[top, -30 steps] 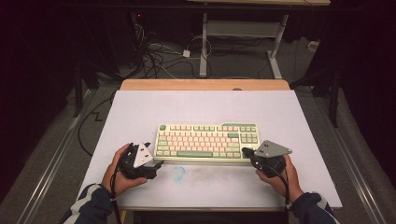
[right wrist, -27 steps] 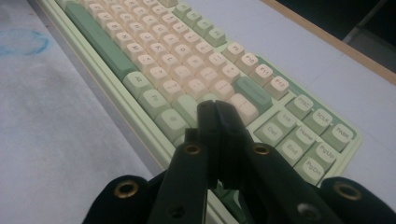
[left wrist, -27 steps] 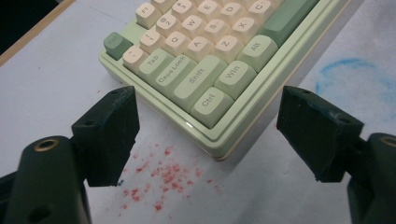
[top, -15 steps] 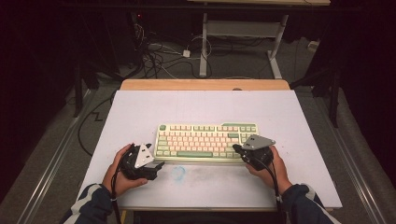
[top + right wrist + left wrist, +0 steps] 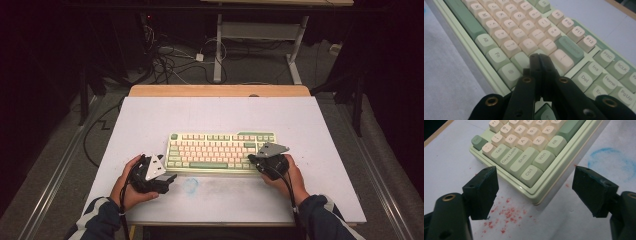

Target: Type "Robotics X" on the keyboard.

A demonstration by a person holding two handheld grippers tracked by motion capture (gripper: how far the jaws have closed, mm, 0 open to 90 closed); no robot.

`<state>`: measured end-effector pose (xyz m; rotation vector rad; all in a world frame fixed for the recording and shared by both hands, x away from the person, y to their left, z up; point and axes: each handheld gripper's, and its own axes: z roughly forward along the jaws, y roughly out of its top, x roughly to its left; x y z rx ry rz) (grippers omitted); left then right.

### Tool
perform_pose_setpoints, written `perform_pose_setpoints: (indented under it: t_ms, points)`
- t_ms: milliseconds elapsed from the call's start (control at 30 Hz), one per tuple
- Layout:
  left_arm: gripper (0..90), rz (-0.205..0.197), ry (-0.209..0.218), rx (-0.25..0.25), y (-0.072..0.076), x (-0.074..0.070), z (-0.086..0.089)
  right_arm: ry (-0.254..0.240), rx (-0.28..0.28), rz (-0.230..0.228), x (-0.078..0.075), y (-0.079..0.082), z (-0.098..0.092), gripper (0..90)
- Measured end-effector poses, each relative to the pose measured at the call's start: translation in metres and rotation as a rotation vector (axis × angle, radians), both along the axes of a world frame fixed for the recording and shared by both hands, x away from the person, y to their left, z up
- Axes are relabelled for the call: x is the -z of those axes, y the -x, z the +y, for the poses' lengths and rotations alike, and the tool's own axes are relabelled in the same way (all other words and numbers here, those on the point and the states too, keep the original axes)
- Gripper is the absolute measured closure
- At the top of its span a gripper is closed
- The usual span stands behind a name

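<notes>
A green and cream keyboard (image 5: 221, 151) lies mid-table on a white mat (image 5: 310, 125). The right gripper (image 5: 540, 58), jaws pressed together on nothing, pokes over the keys near the Shift and Enter corner; whether a key is pressed cannot be told, so the typing looks barely begun. The left gripper (image 5: 535, 187) waits with jaws wide by the Ctrl corner, apart from it. Nothing blocks the keys (only red specks (image 5: 507, 216) and a blue smudge (image 5: 190, 185) mark the mat).

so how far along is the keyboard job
Early. The right gripper is shut, its tip over the right-hand keys of the keyboard; whether it touches a key is unclear. The left gripper hangs open at the Ctrl corner, holding nothing. Any pressing or gripping is left.
</notes>
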<state>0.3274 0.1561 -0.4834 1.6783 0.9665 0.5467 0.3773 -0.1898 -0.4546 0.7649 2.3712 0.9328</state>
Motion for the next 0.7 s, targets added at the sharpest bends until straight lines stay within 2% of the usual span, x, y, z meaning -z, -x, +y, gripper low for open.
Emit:
perform_pose_setpoints:
  t_ms: [100,167,200,267,333,400,467,533,600,700]
  points:
    - [25.2,0.017,0.019,-0.010,-0.001,-0.002,0.000,-0.004,0.000,0.000,0.000,0.001,0.000,90.0]
    - [33.4,0.022,0.010,-0.026,-0.002,-0.004,0.000,-0.006,-0.002,0.000,0.001,0.001,0.000,90.0]
    - [34.3,0.025,0.011,-0.028,-0.002,-0.005,0.001,-0.009,-0.002,0.001,0.001,0.001,-0.001,90.0]
    - [42.5,0.034,0.020,-0.025,-0.002,-0.007,0.002,-0.012,-0.001,0.002,0.001,0.000,-0.001,90.0]
    - [48.9,0.044,0.008,-0.033,-0.003,-0.008,0.002,-0.012,-0.002,-0.002,0.001,0.000,-0.001,90.0]
    - [62.3,0.061,0.023,-0.023,-0.003,-0.011,0.004,-0.011,0.000,-0.003,0.001,0.001,-0.001,90.0]
    - [73.9,0.060,0.027,-0.016,-0.003,-0.015,0.005,-0.012,0.001,-0.005,0.002,0.001,-0.001,90.0]
    - [81.8,0.066,0.026,-0.006,-0.003,-0.018,0.005,-0.013,0.001,-0.005,0.002,0.001,-0.001,90.0]
    - [86.4,0.073,0.018,0.001,-0.003,-0.020,0.006,-0.014,0.002,-0.005,0.002,0.000,-0.001,90.0]
    - [87.2,0.087,0.010,0.009,-0.005,-0.021,0.004,-0.013,0.001,-0.007,0.002,0.001,-0.001,90.0]
